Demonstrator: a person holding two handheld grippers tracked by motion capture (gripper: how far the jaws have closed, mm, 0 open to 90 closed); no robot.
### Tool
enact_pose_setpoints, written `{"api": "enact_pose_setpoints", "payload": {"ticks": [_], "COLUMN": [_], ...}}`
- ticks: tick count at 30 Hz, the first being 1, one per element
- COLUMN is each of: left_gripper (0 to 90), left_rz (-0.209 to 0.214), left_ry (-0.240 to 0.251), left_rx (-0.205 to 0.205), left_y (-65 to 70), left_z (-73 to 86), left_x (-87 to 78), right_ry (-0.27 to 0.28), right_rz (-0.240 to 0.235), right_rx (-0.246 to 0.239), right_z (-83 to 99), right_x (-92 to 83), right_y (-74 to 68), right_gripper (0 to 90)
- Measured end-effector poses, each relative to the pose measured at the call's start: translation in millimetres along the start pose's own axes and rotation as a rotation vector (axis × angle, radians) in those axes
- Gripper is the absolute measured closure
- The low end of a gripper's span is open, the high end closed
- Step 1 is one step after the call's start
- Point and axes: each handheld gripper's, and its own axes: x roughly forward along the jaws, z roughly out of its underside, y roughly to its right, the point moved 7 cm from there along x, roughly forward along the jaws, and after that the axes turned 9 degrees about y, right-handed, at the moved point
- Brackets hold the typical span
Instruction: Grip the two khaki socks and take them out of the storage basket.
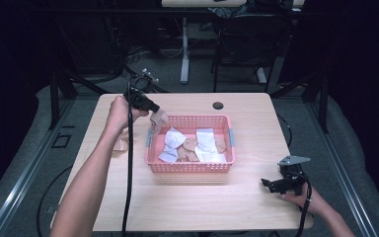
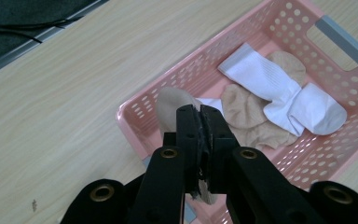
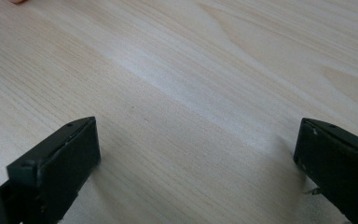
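Note:
A pink perforated basket point(image 1: 191, 166) point(image 2: 140, 112) stands in the middle of the wooden table and holds white socks point(image 1: 205, 138) point(image 2: 279, 88) and beige socks point(image 1: 189, 148) point(image 2: 247, 112). My left gripper point(image 1: 154, 109) point(image 2: 200, 112) hovers above the basket's far left corner, shut on a beige sock point(image 1: 160, 118) point(image 2: 173, 105) that hangs from its jaws. My right gripper point(image 1: 269, 183) point(image 3: 196, 140) rests low on the table at the front right, its jaws wide open over bare wood.
Another beige sock point(image 1: 121, 144) lies on the table left of the basket. A dark cable hole point(image 1: 218, 105) sits near the far edge. Chairs and desk legs point(image 1: 184, 49) stand beyond the table. The left gripper's cable point(image 1: 128, 163) hangs to the near edge.

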Motion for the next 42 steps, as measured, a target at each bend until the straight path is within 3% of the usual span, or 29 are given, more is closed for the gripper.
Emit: {"api": "enact_pose_setpoints", "payload": {"ticks": [7,16,30,42], "left_gripper": [86.6,86.6,86.6,86.6], "left_rz": [-0.028,-0.060,-0.102,-0.115], "left_ry": [0.012,0.033,0.039,0.016], "left_rx": [0.005,-0.023,-0.086,-0.135], "left_y": [-8.1,-25.7,-56.2,-76.3], "left_z": [-2.1,2.6,27.5,55.9], "left_x": [-20.0,-40.1,-57.6,-58.4], "right_ry": [-0.005,-0.002,0.002,0.002], "right_rz": [0.002,0.002,-0.001,-0.001], "right_rx": [-0.004,-0.006,-0.002,-0.002], "right_z": [0.2,0.1,-0.1,-0.1], "right_x": [-0.2,0.0,0.3,0.3], "right_y": [0.3,0.4,0.0,0.0], "right_gripper": [0.0,0.0,0.0,0.0]}}
